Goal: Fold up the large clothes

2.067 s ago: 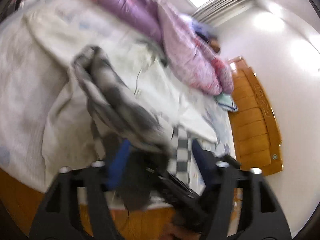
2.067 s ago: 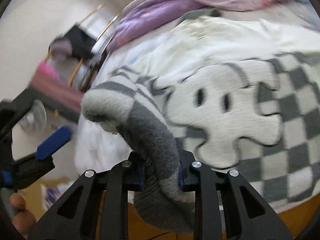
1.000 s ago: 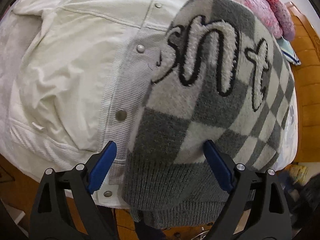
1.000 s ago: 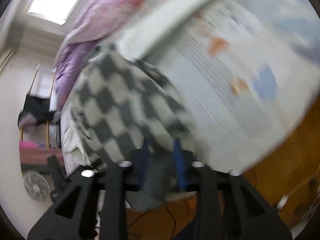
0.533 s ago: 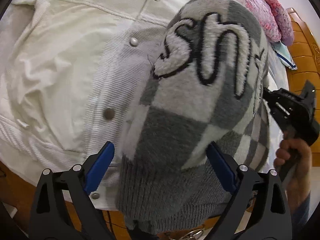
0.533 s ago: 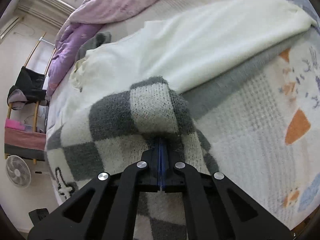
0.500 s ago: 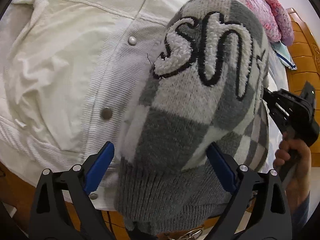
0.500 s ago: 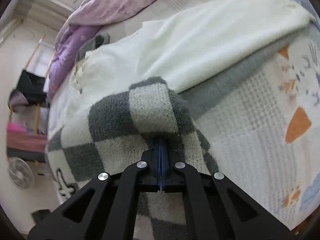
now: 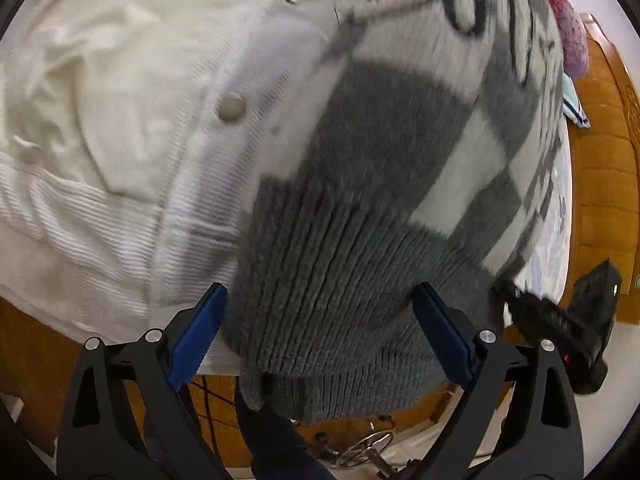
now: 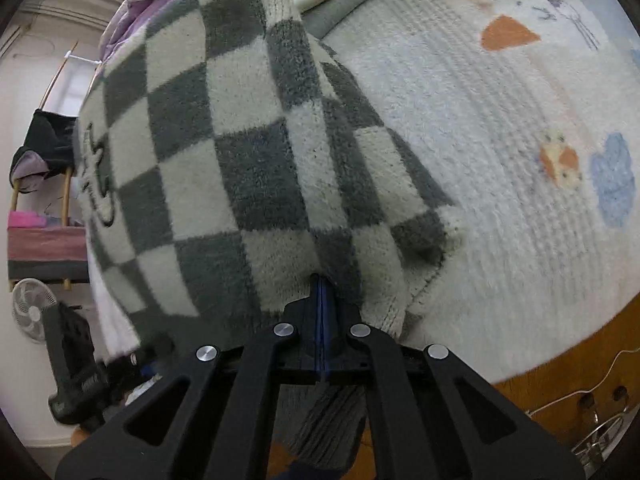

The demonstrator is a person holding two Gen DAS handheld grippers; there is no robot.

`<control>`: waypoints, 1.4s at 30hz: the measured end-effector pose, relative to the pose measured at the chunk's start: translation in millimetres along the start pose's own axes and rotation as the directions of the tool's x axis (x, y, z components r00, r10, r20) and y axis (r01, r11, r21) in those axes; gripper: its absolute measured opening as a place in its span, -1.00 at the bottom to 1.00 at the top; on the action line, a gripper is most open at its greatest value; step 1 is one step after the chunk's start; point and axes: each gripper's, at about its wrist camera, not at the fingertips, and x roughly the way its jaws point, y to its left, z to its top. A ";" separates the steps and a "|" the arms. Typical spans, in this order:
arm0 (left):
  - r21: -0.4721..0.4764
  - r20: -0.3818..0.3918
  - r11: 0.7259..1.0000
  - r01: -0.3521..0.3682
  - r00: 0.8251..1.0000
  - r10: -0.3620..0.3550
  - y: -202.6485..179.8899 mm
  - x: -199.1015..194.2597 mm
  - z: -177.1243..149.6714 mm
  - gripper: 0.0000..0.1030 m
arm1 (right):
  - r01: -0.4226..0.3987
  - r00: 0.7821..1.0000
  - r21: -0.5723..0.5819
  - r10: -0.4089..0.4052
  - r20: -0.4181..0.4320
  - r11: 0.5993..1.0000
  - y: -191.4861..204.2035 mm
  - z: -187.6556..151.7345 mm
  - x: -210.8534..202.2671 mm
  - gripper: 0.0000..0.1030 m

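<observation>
Our right gripper (image 10: 322, 300) is clamped on the checkered sweater (image 10: 240, 152), spread mid-frame over the bed (image 10: 500, 160). Our left gripper (image 9: 320, 320) gapes wide around its ribbed hem (image 9: 340, 300), gripping nothing. Folding's barely begun, we'd say.

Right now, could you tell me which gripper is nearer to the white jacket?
Left. The left gripper hangs open at the sweater hem, right beside the jacket; the right gripper pinches the sweater's far side.
</observation>
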 end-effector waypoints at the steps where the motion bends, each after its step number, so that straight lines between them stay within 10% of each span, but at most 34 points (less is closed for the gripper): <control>1: 0.012 0.000 1.000 -0.005 1.000 0.005 -0.4 2.9 -1.3 0.81 | -0.006 1.000 0.009 0.006 0.002 1.000 -0.5 1.0 -0.2 -1.00; 4: 0.006 0.002 1.000 0.026 1.000 -0.026 0.3 9.6 -0.2 0.78 | -0.043 0.998 0.033 0.042 0.036 0.999 -4.5 -5.1 -8.2 -1.00; 7: 0.026 -0.002 0.999 0.041 0.999 -0.041 -2.4 10.0 -1.7 0.31 | -0.138 0.987 0.089 0.129 0.100 0.986 -15.3 -20.8 -24.8 -0.94; 9: 0.057 -0.012 0.998 0.039 0.999 -0.039 -5.8 5.4 -3.1 -0.41 | -0.174 0.978 0.113 0.157 0.139 0.978 -20.6 -36.0 -36.3 -0.70; 15: 0.028 -0.034 0.990 0.138 0.990 -0.137 -5.7 -30.9 11.2 -0.50 | -0.317 0.925 0.333 0.211 0.316 0.888 -52.7 -102.4 -72.2 0.14; 24: 0.086 -0.007 0.975 0.206 0.978 -0.206 -21.6 -87.3 12.4 -0.51 | -0.605 0.796 0.651 0.336 0.503 0.458 -64.8 -173.0 -31.2 0.40; 26: 0.105 -0.011 0.974 0.202 0.979 -0.202 -25.1 -89.0 12.2 -0.51 | -0.622 0.783 0.653 0.325 0.530 0.433 -61.7 -170.2 -37.9 0.42; 31: 0.135 -0.023 0.974 0.181 0.983 -0.180 -44.3 -79.5 21.4 -0.51 | -0.586 0.797 0.585 0.267 0.542 0.560 -41.6 -140.6 -62.8 0.55; 36: 0.143 -0.031 0.972 0.185 0.983 -0.183 -53.6 -79.3 27.0 -0.51 | -0.371 0.915 0.561 0.189 0.356 0.740 -42.6 -99.0 -30.7 0.62; 42: 0.160 -0.050 0.969 0.190 0.982 -0.184 -55.7 -77.5 28.3 -0.51 | -0.415 0.909 0.578 0.300 0.288 0.703 -71.3 -95.6 14.5 0.67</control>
